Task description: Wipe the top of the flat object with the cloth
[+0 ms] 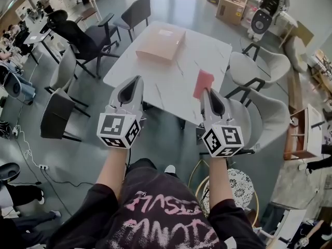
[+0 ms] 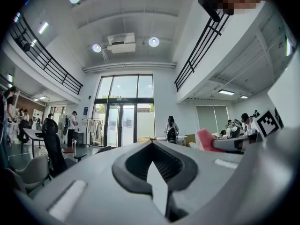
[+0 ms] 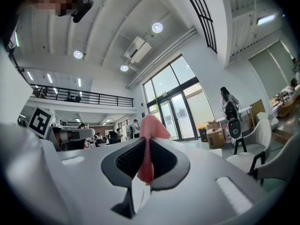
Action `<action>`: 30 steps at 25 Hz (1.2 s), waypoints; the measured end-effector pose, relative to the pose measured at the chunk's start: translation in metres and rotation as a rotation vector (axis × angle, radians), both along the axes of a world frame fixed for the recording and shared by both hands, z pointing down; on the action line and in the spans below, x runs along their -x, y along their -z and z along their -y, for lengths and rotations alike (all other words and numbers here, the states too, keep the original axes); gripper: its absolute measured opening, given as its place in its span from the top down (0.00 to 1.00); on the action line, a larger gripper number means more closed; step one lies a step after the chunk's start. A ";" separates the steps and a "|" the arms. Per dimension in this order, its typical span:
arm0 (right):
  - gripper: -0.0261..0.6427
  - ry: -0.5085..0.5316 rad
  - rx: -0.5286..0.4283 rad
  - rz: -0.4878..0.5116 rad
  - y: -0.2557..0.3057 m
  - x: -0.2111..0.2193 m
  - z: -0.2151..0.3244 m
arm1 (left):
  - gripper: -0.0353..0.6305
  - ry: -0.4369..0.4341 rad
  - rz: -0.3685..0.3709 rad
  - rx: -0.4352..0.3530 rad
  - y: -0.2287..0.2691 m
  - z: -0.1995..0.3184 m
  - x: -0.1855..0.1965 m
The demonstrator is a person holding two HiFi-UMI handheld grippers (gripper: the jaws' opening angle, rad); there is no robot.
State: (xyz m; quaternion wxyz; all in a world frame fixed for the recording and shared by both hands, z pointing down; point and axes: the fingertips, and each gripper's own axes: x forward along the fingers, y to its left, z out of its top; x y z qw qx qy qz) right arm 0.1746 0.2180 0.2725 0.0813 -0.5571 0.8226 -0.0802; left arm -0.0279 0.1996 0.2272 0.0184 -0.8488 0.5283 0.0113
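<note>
A flat brown cardboard box [image 1: 161,43] lies on the far part of the white table [image 1: 171,82]. Both grippers are held up in front of the table's near edge, short of the box. My right gripper [image 1: 206,91] is shut on a pink-red cloth [image 1: 203,83], which sticks up from between its jaws [image 3: 151,125]. In the right gripper view the gripper [image 3: 146,142] points up toward the hall's ceiling. My left gripper [image 1: 136,79] is shut with nothing in it [image 2: 152,144]. The cloth [image 2: 206,139] shows at the right in the left gripper view.
Black chairs [image 1: 83,38] stand left of the table, white chairs [image 1: 262,64] to its right. A round white stool [image 1: 236,183] is by the person's legs. Cardboard boxes [image 1: 231,4] stand at the back. People sit at desks at far left [image 1: 10,40].
</note>
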 end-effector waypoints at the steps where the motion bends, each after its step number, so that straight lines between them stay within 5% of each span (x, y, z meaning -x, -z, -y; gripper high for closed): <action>1: 0.89 -0.001 0.000 0.001 0.000 -0.001 0.001 | 0.95 0.001 0.000 0.000 0.000 0.001 0.000; 30: 0.89 -0.011 -0.007 -0.012 -0.003 0.004 0.022 | 0.95 0.009 -0.006 -0.017 -0.001 0.022 0.016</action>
